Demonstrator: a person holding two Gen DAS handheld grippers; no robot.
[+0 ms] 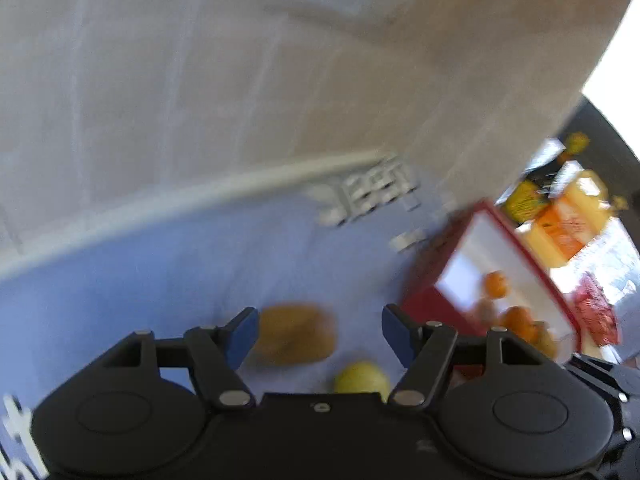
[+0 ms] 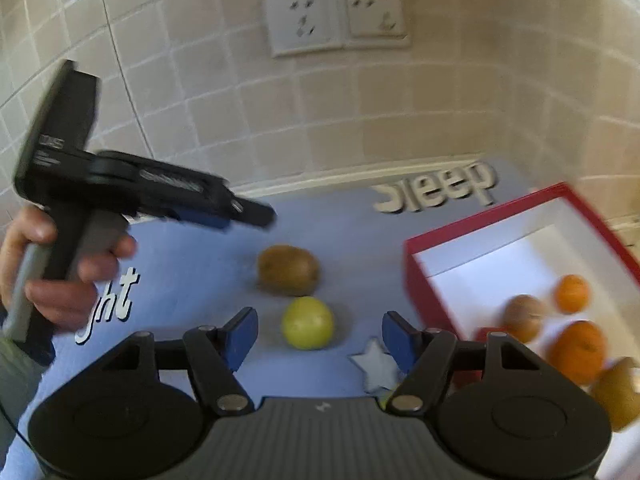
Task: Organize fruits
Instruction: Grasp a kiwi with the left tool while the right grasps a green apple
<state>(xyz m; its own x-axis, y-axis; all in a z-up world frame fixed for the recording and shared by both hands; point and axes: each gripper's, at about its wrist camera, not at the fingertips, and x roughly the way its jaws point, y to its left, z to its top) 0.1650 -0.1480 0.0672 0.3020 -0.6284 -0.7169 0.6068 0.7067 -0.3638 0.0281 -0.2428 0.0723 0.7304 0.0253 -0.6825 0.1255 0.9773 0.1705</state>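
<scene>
A brown kiwi point(image 2: 288, 270) and a yellow-green round fruit point(image 2: 307, 322) lie on the blue mat point(image 2: 192, 248). A red box with a white inside point(image 2: 500, 264) stands at the right and holds two oranges point(image 2: 572, 293) and other brown fruits point(image 2: 522, 317). My right gripper point(image 2: 318, 338) is open and empty, with the green fruit between its fingers and slightly beyond. My left gripper point(image 1: 320, 338) is open and empty, above the mat near the kiwi point(image 1: 296, 334); the green fruit point(image 1: 362, 378) is below it. In the right wrist view the left gripper point(image 2: 244, 212) hovers above and left of the kiwi.
A tiled wall with two sockets point(image 2: 336, 20) stands behind the mat. The mat bears white letters point(image 2: 436, 192) and a white star point(image 2: 376, 364). In the blurred left wrist view, orange and yellow packages point(image 1: 568, 216) lie beyond the red box point(image 1: 432, 304).
</scene>
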